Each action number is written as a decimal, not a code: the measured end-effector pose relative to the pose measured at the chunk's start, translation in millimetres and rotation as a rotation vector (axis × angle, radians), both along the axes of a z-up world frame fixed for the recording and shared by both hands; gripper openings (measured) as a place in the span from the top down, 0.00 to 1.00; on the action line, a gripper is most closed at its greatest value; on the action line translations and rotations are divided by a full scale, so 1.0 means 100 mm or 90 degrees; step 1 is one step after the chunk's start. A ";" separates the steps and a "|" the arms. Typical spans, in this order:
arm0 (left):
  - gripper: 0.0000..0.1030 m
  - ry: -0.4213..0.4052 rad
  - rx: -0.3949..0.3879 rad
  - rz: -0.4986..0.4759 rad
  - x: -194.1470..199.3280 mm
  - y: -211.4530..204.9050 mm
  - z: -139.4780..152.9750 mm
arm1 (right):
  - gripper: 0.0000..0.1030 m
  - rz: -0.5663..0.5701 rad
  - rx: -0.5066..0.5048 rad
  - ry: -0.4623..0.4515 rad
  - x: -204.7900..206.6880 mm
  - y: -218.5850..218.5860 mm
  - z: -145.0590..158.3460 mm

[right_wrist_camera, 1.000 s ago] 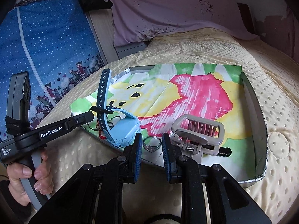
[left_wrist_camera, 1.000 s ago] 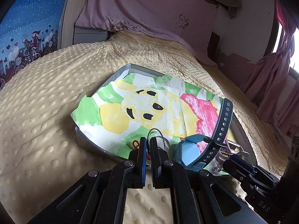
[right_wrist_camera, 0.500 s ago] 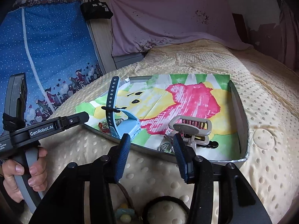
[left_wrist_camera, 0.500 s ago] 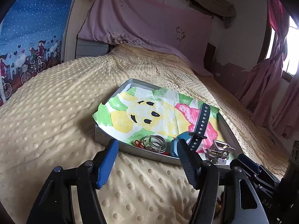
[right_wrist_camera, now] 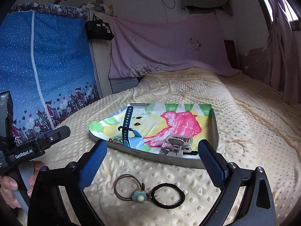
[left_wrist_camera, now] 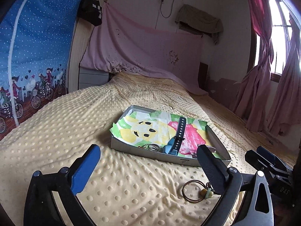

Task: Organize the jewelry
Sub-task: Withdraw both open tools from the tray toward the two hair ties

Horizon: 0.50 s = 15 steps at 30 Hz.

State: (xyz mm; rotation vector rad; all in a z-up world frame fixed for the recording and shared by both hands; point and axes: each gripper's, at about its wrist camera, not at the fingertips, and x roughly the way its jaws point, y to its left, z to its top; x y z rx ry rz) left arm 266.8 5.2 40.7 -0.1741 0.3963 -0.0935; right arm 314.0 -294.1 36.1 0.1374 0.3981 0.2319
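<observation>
A shallow grey tray [left_wrist_camera: 143, 151] [right_wrist_camera: 213, 120] lined with a coloured drawing lies on the yellow bed. In it are a blue watch with a dark strap [left_wrist_camera: 177, 137] [right_wrist_camera: 129, 131], metal rings [left_wrist_camera: 152, 147], and a beige hair claw [right_wrist_camera: 176, 144]. On the blanket in front of the tray lie a brown hair tie with a flower charm [right_wrist_camera: 129, 188] [left_wrist_camera: 193, 190] and a black hair tie [right_wrist_camera: 168, 195]. My left gripper [left_wrist_camera: 148, 167] is open and empty, held back from the tray. My right gripper [right_wrist_camera: 152, 167] is open and empty above the hair ties.
The yellow dotted blanket [left_wrist_camera: 56, 131] covers the bed. A blue printed wardrobe cover [right_wrist_camera: 43, 71] stands at the left. A pink sheet [left_wrist_camera: 143, 52] hangs at the headboard, pink curtains [left_wrist_camera: 272, 86] at the right. A black bag [right_wrist_camera: 98, 28] hangs at the back.
Both grippers have opened wide and pulled back from the tray. The rings and the hair claw lie in the tray, and the two hair ties have come into view.
</observation>
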 end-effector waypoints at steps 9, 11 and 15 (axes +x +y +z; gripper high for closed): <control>0.00 -0.027 0.008 0.003 -0.44 0.01 -0.01 | 0.01 -0.017 -0.009 -0.050 -0.59 -0.09 0.26; 0.00 -0.022 0.004 -0.008 -0.51 0.01 -0.03 | 0.01 -0.018 -0.012 -0.053 -0.70 -0.10 0.29; 0.00 -0.020 -0.003 -0.005 -0.64 0.03 -0.04 | 0.01 -0.027 -0.030 -0.043 -0.87 -0.14 0.30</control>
